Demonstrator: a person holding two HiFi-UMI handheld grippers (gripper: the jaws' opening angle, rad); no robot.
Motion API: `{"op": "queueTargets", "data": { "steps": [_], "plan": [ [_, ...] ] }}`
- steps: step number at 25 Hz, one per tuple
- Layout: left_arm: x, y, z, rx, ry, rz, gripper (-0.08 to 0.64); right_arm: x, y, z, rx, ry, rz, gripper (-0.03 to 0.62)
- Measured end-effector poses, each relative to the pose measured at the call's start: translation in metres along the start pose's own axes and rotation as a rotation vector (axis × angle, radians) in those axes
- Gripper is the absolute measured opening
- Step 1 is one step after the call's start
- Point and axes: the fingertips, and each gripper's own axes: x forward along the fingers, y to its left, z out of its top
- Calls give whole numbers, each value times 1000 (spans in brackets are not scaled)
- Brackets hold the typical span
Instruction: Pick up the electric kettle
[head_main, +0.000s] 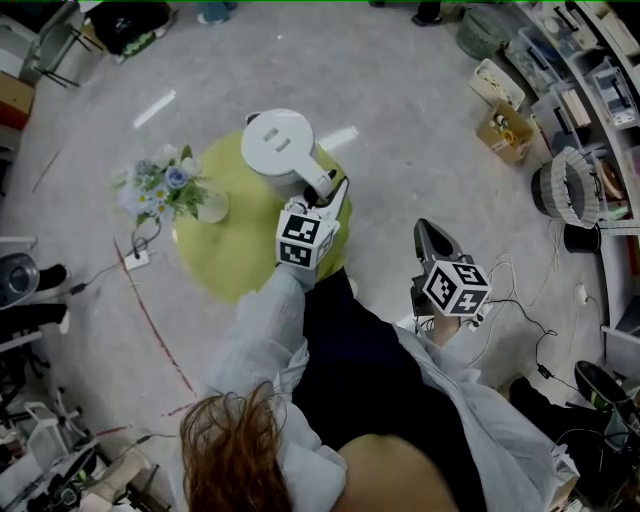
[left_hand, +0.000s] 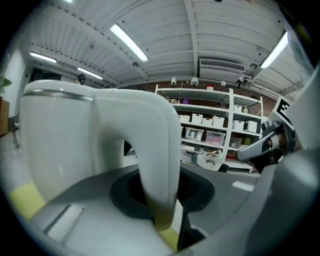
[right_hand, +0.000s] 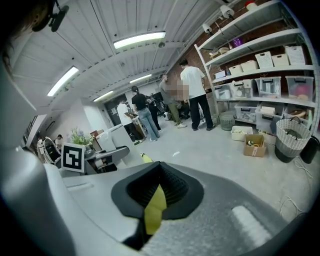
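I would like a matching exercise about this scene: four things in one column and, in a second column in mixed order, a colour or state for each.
Column one
1. electric kettle
2. round table
3. left gripper
4. right gripper

Column two
A. fingers together, holding nothing, off to the side of the table
B. white, standing on the table
C. yellow-green
D. fingers closed on the kettle's handle

Pairs: 1-B, 2-C, 3-D, 4-A
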Motion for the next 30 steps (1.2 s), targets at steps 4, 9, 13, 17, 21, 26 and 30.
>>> {"op": "queueTargets", "data": {
  "steps": [4, 9, 13, 17, 21, 26, 30],
  "plan": [
    [-5, -2, -1, 18, 23, -35, 104, -2, -2, 1, 0, -5, -3, 2],
    [-10, -1, -1, 40, 50, -92, 110, -3, -2, -3, 2, -2, -5, 2],
    [-12, 3, 5, 49, 51, -115, 115, -4, -4, -5, 6, 2, -7, 2],
    [-13, 5, 10, 65, 57, -131, 121, -3, -5, -8, 11, 5, -7, 2],
    [-20, 2, 18, 96, 73, -159, 121, -1, -2, -9, 13, 5, 4, 2],
    [-30, -7, 28, 163, 85, -176, 121, 2, 7, -4, 9, -12, 26, 2],
    [-36, -12, 31, 134, 80, -180, 123, 1, 10, 0, 3, -31, 42, 2]
  ]
}}
